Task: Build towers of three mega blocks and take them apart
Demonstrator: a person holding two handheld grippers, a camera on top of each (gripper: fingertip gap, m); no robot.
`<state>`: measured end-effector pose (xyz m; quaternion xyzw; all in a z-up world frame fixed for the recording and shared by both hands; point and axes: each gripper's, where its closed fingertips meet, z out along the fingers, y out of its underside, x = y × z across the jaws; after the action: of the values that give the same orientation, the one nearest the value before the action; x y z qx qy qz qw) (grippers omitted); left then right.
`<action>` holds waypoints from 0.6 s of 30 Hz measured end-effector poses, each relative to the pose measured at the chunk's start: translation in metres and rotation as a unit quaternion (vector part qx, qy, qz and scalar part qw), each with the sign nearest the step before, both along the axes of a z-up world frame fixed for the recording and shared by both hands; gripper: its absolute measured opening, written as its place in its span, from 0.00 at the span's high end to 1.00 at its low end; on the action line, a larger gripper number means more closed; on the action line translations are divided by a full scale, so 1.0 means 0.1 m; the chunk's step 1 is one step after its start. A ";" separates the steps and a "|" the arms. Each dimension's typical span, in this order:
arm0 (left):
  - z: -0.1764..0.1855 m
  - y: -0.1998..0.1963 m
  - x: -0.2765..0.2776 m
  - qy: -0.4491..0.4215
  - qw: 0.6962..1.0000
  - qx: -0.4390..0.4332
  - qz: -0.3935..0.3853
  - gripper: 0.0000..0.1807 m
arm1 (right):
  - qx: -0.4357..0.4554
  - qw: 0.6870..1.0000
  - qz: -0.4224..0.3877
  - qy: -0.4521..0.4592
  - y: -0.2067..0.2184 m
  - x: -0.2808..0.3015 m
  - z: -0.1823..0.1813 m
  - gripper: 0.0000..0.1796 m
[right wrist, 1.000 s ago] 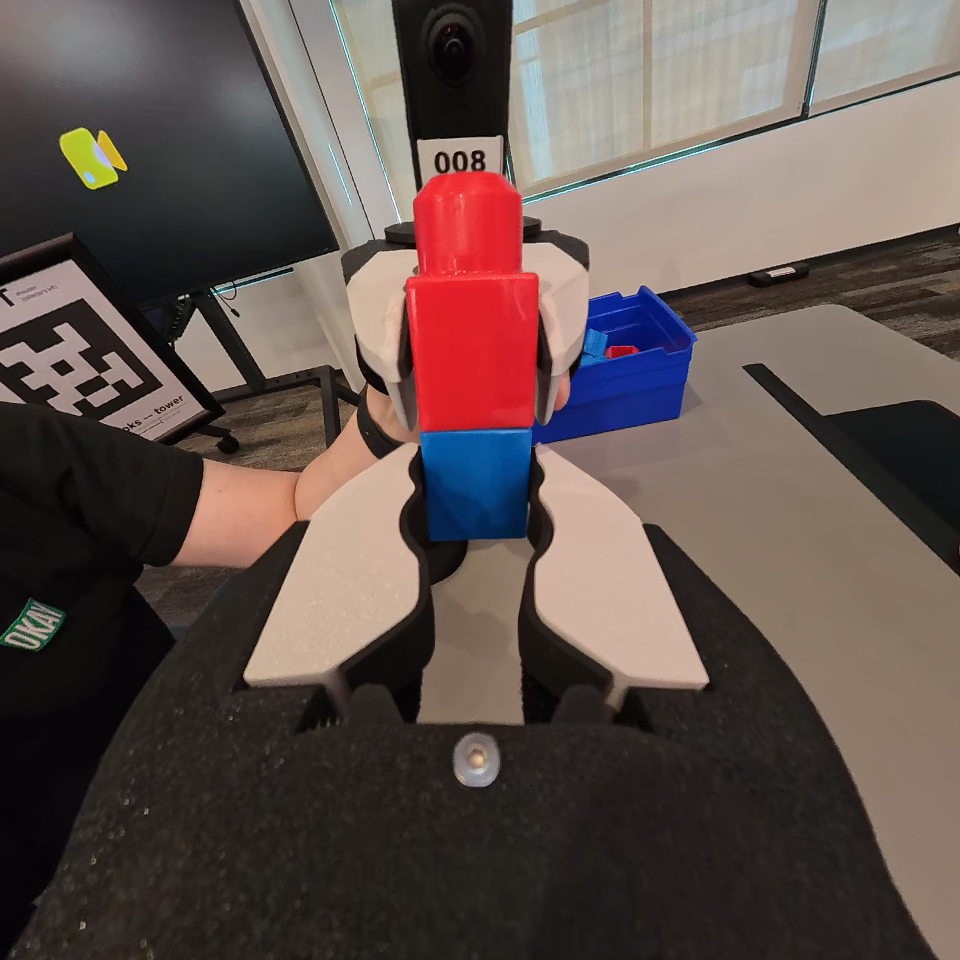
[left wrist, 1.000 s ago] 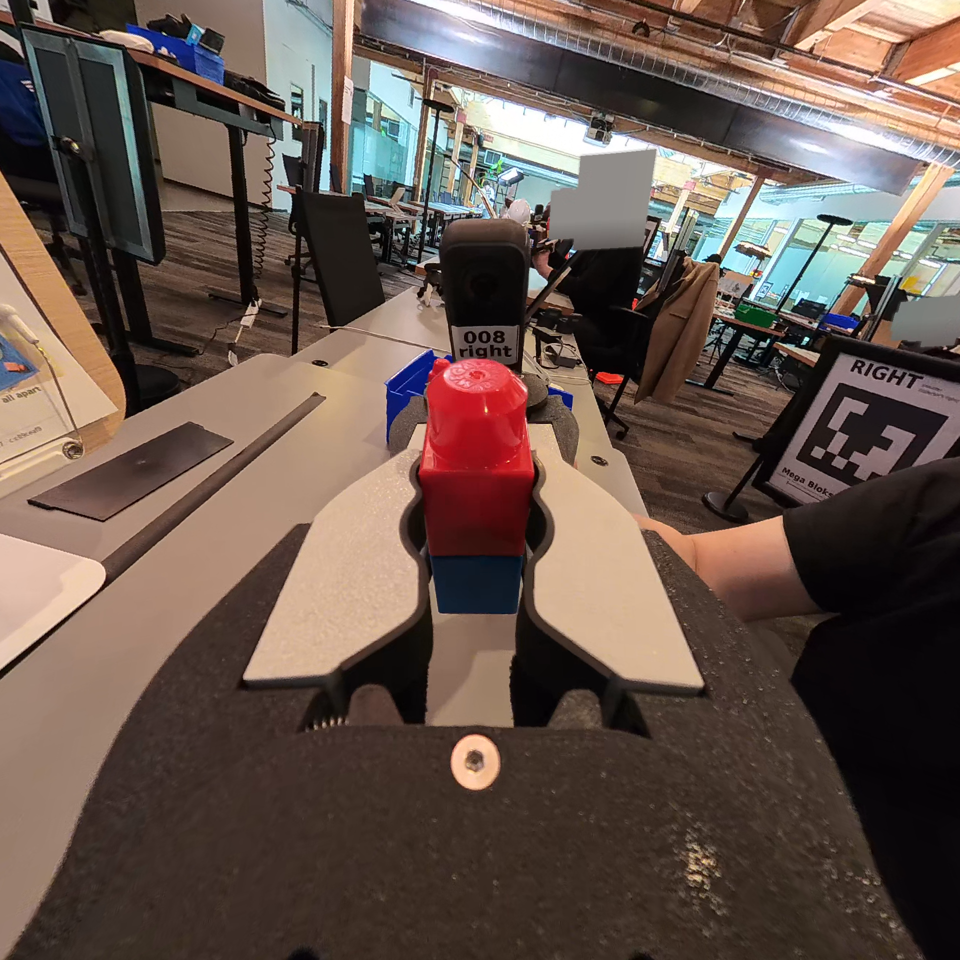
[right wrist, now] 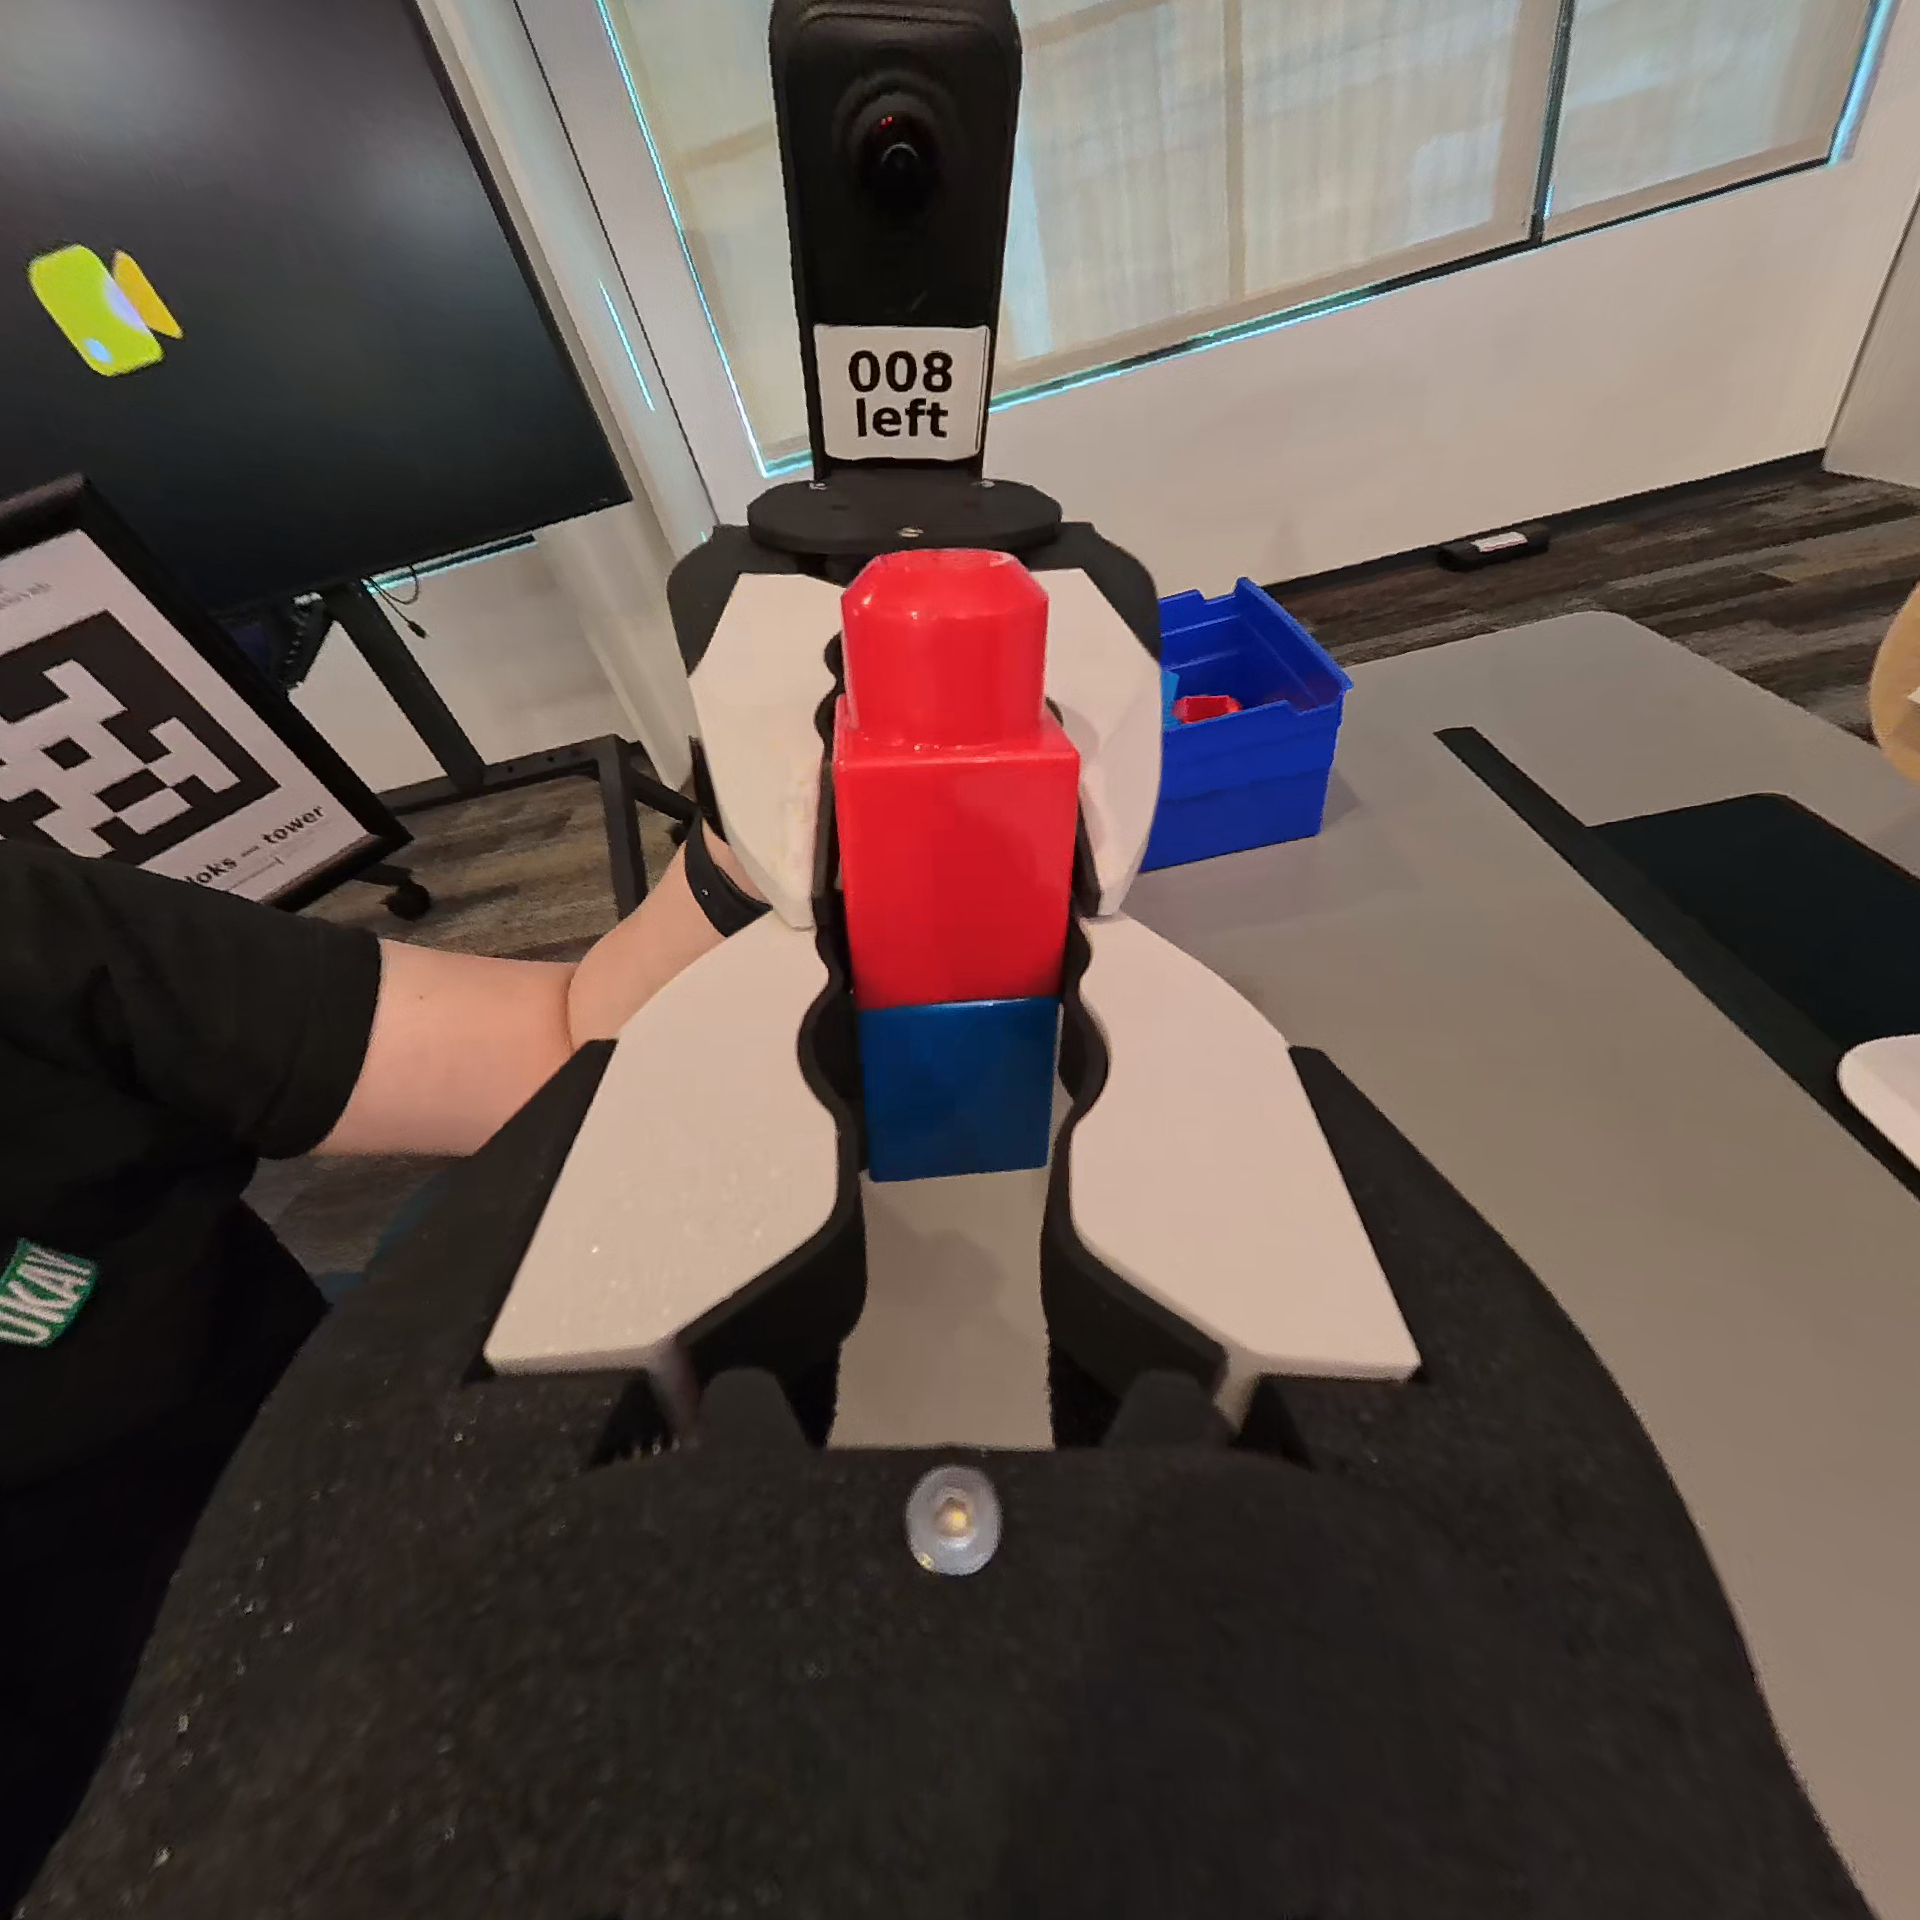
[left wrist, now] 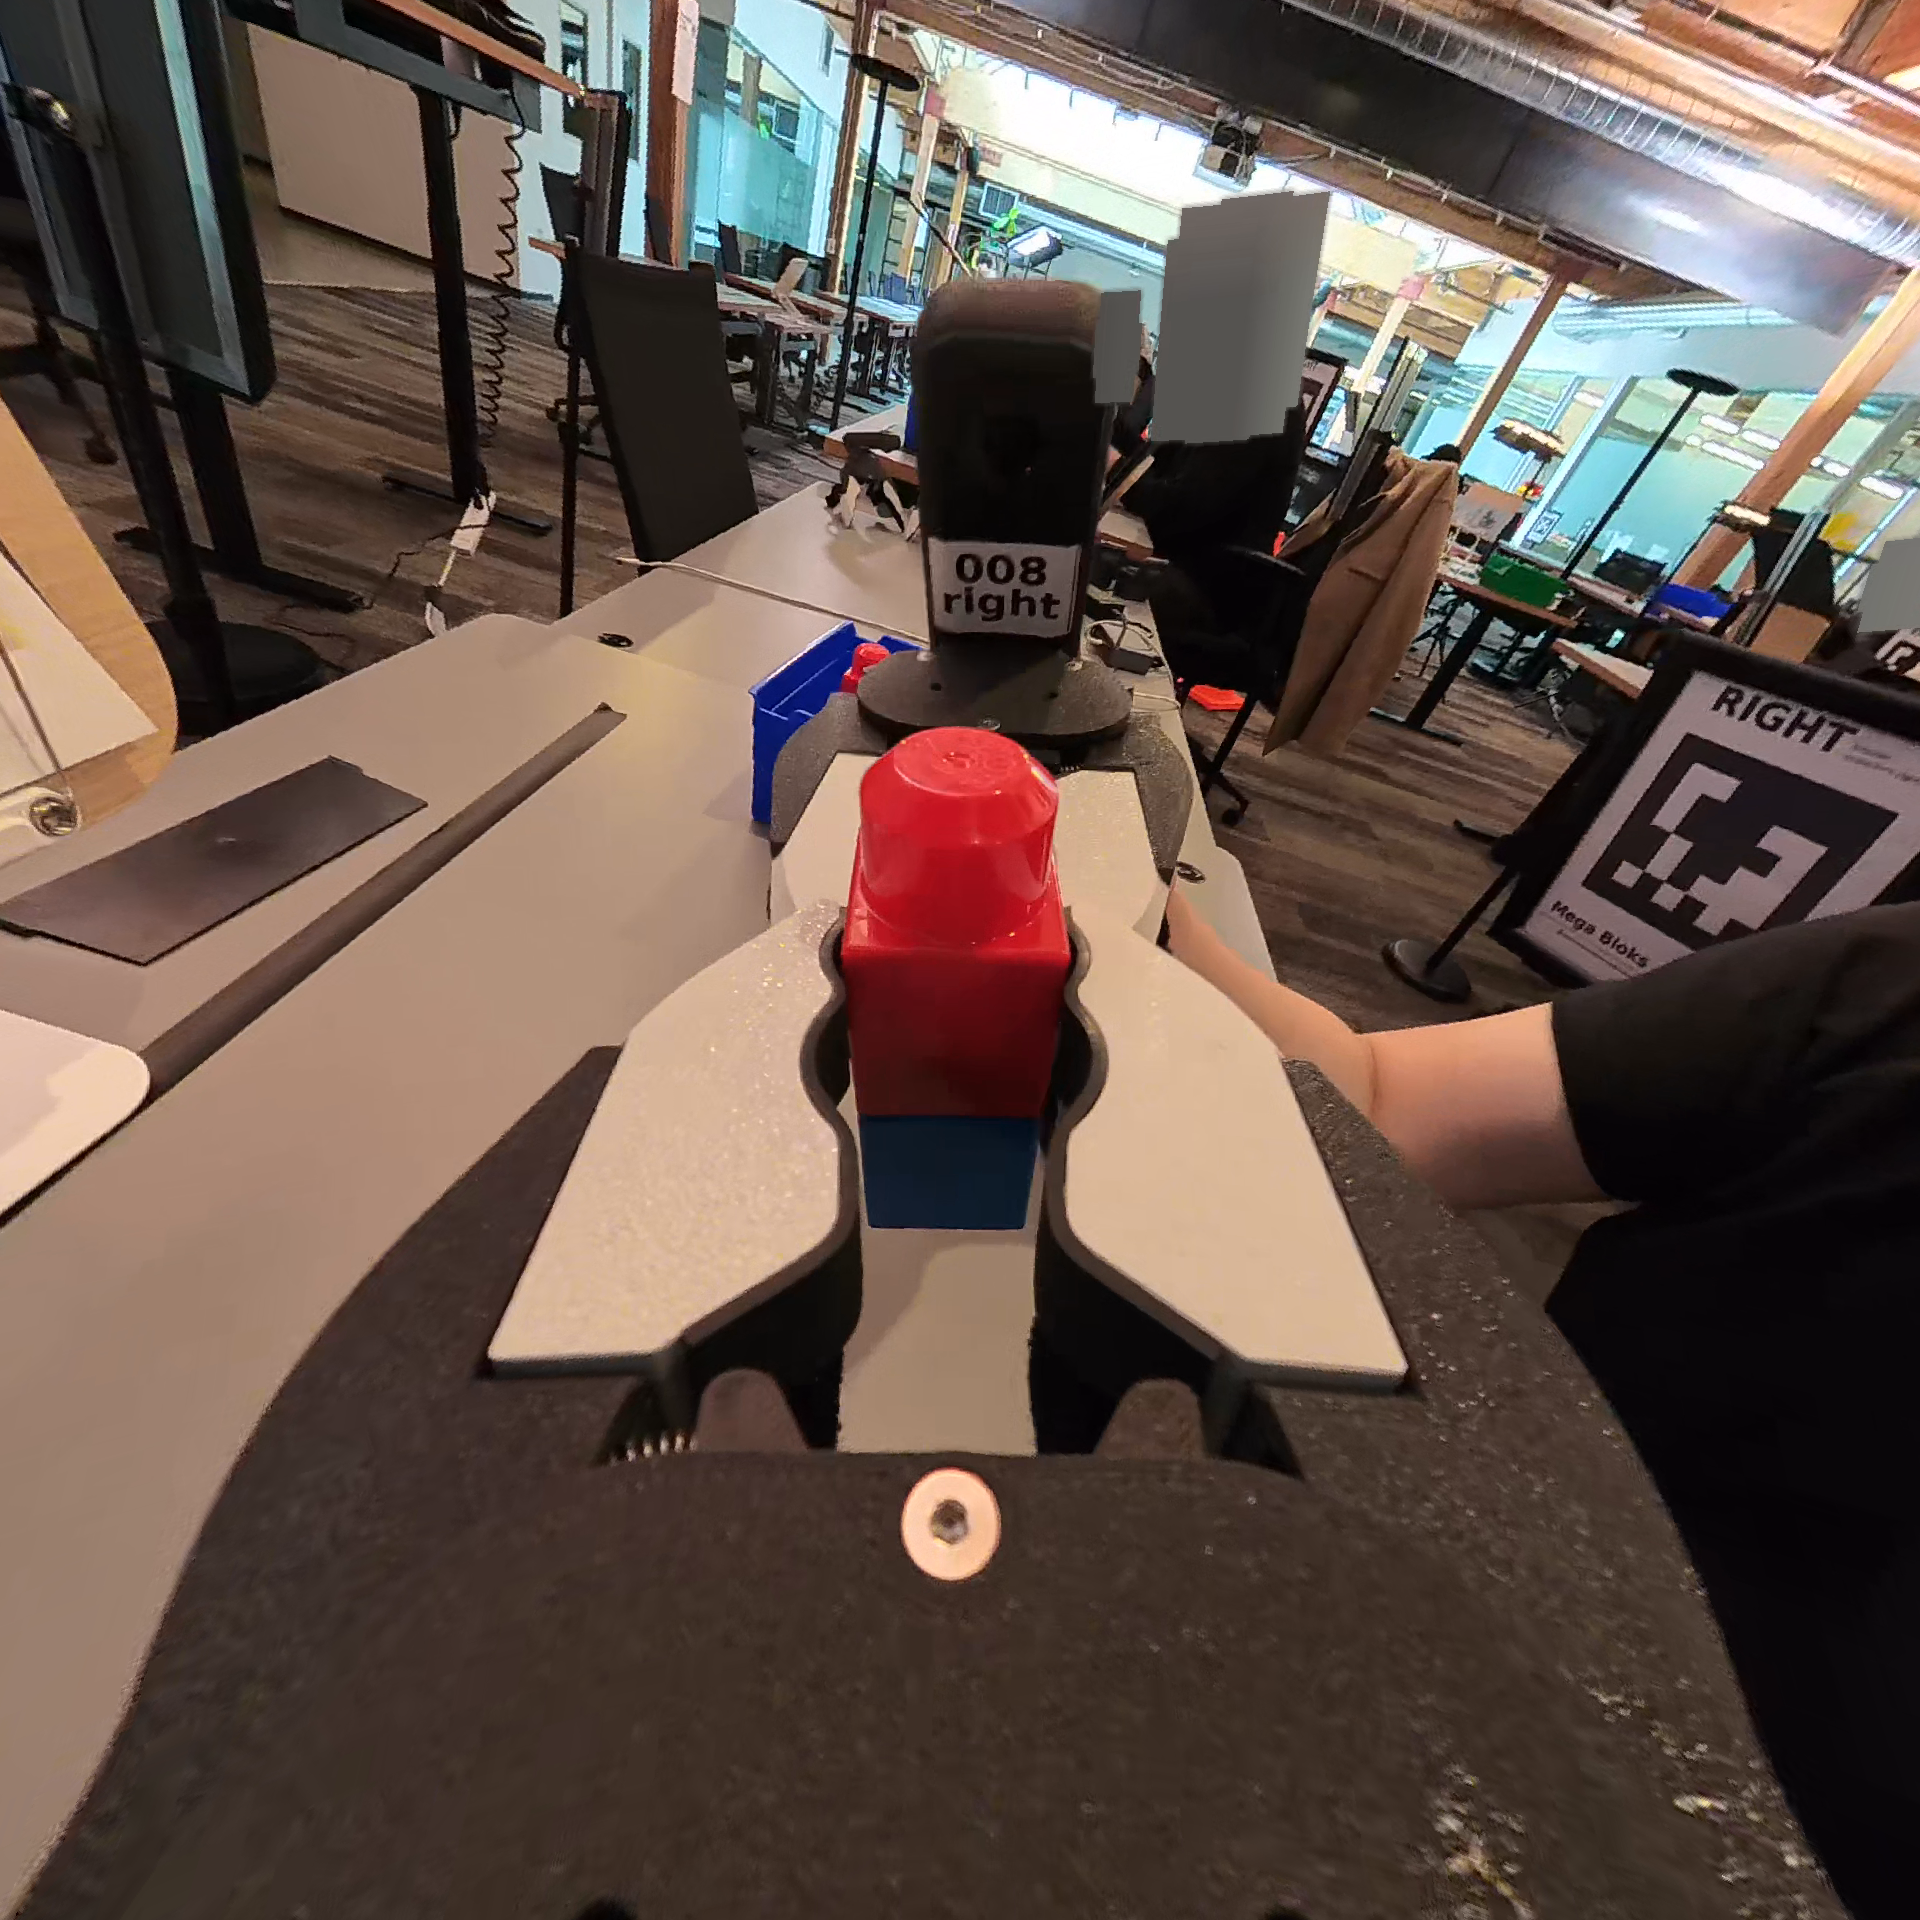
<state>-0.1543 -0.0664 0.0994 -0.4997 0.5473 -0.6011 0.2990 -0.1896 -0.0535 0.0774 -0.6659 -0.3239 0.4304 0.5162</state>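
Observation:
A red block [left wrist: 951, 1018] is stacked on a blue block [left wrist: 948, 1169], and both grippers hold the stack above the grey table [left wrist: 499, 1018]. My left gripper [left wrist: 956, 935] is shut on the red block. My right gripper [right wrist: 956, 977] is shut on the blue block [right wrist: 956, 1091], just under the red block [right wrist: 956, 862]. The grippers face each other, tips almost touching. The right gripper's white fingers [left wrist: 1117, 831] show behind the red block. The left gripper's fingers [right wrist: 758, 727] flank the red block in the right wrist view.
A blue bin [right wrist: 1247, 769] holding a red block [right wrist: 1205, 710] stands on the table behind the grippers; it also shows in the left wrist view [left wrist: 795, 707]. A black mat [left wrist: 208, 852] lies at the left. A person's arm [left wrist: 1455, 1101] and a marker sign [left wrist: 1745, 852] are at the right. Less than 4 cm separates the two grippers' tips.
Both grippers stay shut on the stack. In the right wrist view the stack now sits lower and nearer between my fingers, and the left gripper's camera mount shows fully above it.

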 end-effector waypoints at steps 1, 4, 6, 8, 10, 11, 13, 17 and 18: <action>0.02 0.00 0.00 -0.004 1.000 -0.008 -0.002 0.78 | -0.003 1.000 0.010 0.012 -0.01 -0.01 0.01 0.80; 0.16 0.03 -0.05 -0.032 0.999 -0.042 0.002 0.67 | -0.027 0.993 0.071 0.090 -0.12 -0.01 0.14 0.80; 0.26 0.09 -0.12 -0.054 0.997 -0.052 0.013 0.67 | -0.038 0.985 0.102 0.132 -0.16 0.03 0.20 0.80; 0.30 0.14 -0.19 -0.060 0.997 -0.052 0.022 0.67 | -0.039 0.976 0.123 0.174 -0.19 0.08 0.28 0.80; 0.32 0.13 -0.22 -0.056 0.997 -0.053 0.024 0.67 | -0.023 0.969 0.131 0.211 -0.21 0.15 0.38 0.80; 0.32 0.10 -0.22 -0.054 0.997 -0.049 0.022 0.68 | -0.009 0.968 0.124 0.217 -0.20 0.19 0.41 0.80; 0.27 0.04 -0.17 -0.040 0.999 -0.024 0.028 0.69 | 0.021 0.973 0.094 0.210 -0.16 0.26 0.43 0.80; 0.09 -0.13 0.03 0.002 0.999 0.029 0.034 0.66 | 0.090 0.966 0.085 0.229 -0.27 0.35 0.60 0.80; 0.05 -0.18 0.08 0.008 0.999 0.039 0.033 0.66 | 0.102 0.964 0.083 0.231 -0.29 0.37 0.63 0.80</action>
<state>-0.1468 -0.0845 0.1048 -0.5102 0.5564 -0.5648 0.3333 -0.1529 -0.0825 0.1408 -0.4627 -0.2926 0.5784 0.6047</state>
